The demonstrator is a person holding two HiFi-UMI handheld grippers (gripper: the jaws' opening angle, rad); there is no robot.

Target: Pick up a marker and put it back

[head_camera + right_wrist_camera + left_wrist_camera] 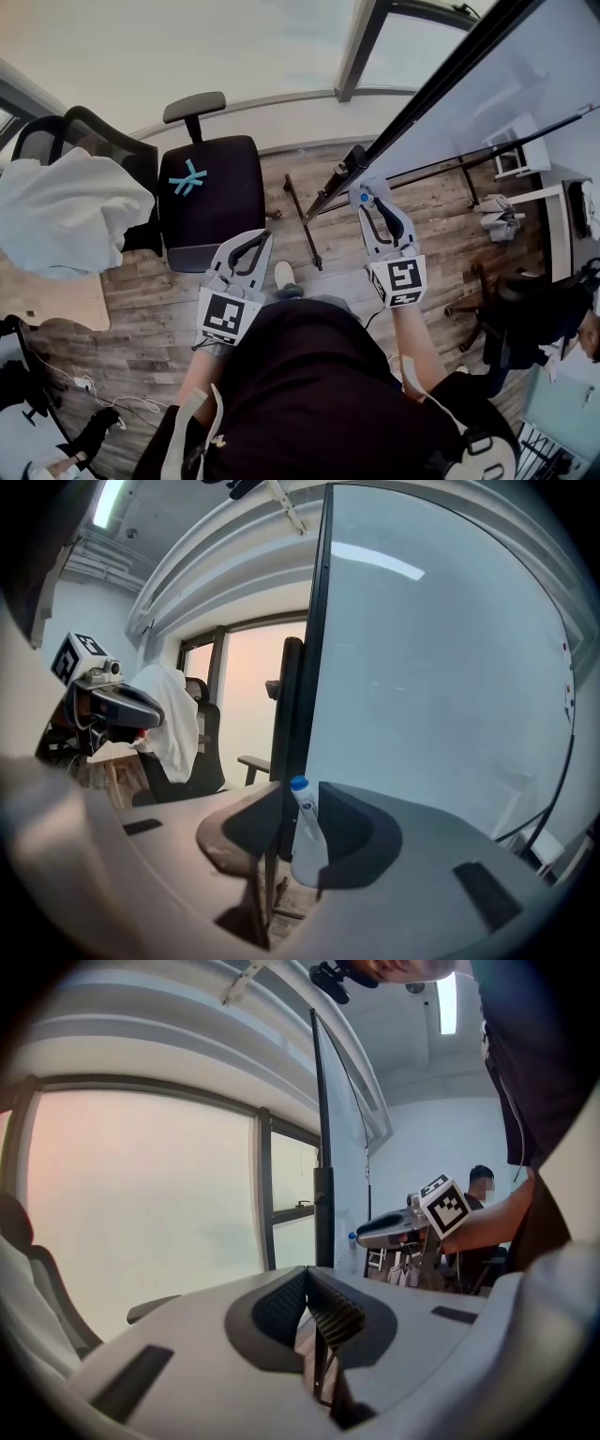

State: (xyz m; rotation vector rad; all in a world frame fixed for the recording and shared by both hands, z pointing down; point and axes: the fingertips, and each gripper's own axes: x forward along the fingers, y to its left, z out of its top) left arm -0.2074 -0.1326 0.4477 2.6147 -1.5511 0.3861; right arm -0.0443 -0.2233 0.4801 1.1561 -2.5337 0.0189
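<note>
A white marker with a blue cap [304, 810] stands pinched between the jaws of my right gripper [296, 797], which is shut on it. In the head view this right gripper [368, 191] is raised close to the dark frame of the whiteboard [487, 84], and the marker's cap [364, 198] shows at its tips. The whiteboard [441, 667] fills the right of the right gripper view. Lower and to the left, my left gripper [260, 238] is shut with nothing in it. Its ribbed pads [328, 1312] meet in the left gripper view, where the right gripper [389, 1228] shows off to the right.
A black office chair [208, 187] with a blue tape cross stands ahead on the wood floor. Another chair to the left carries a white cloth [66, 211]. The whiteboard stand's legs [305, 220] reach across the floor. A person sits at the right [586, 328].
</note>
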